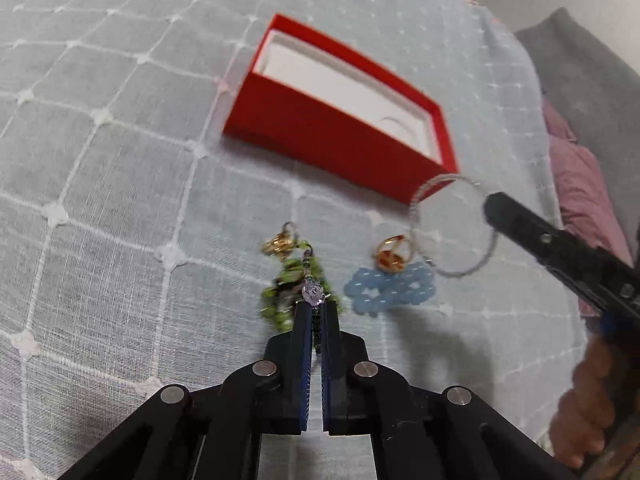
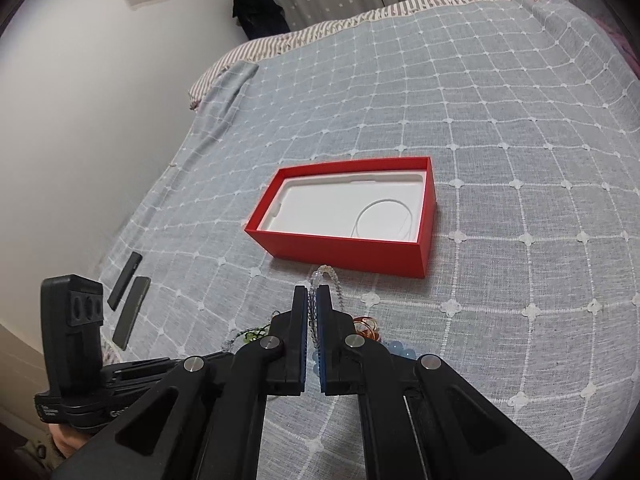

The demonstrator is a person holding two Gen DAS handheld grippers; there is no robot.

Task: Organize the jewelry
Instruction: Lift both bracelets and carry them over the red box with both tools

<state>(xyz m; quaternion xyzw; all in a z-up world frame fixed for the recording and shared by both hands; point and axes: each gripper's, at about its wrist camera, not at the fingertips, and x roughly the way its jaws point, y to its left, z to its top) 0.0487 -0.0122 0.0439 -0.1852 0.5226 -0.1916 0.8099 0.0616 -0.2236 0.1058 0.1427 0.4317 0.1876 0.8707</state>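
Left wrist view: the left hand-held gripper [image 1: 314, 306] has its two fingers pressed nearly together on a thin beaded strand [image 1: 317, 330] that runs down between the blue pads, with a pale violet bead [image 1: 313, 293] sitting at the fingertips. Just beyond the tips, on the grey quilted bedspread [image 1: 112, 152], lies a green beaded piece [image 1: 280, 284], blurred, and beside it a light blue bead bracelet [image 1: 390, 288]. A little farther are two gold-coloured pieces, one [image 1: 278, 243] touching the green beads and the other [image 1: 388, 254] at the far edge of the blue bracelet. To the right, the right hand-held gripper [image 1: 493, 210] comes in from the right edge and pinches a clear bead bracelet [image 1: 454, 226], which hangs as an open ring above the bedspread, partly in front of the near right corner of the red box [image 1: 320, 136]. The box stands open farther on; its white insert holds a thin white ring-shaped thing that I cannot identify.

In the right wrist view, the right hand-held gripper [image 2: 313, 294] is closed on the clear bead bracelet [image 2: 332, 276], whose loop rises just past the fingertips. Below the fingers the blue beads [image 2: 396, 350], a gold piece [image 2: 368, 328] and the green beads [image 2: 252, 336] show partly. The red box [image 2: 340, 248] sits near the middle of the bed, and the white ring [image 2: 384, 220] lies in its right half. Two dark flat objects [image 2: 130, 300] lie near the left edge of the bed. The body of the left hand-held gripper shows at the lower left.
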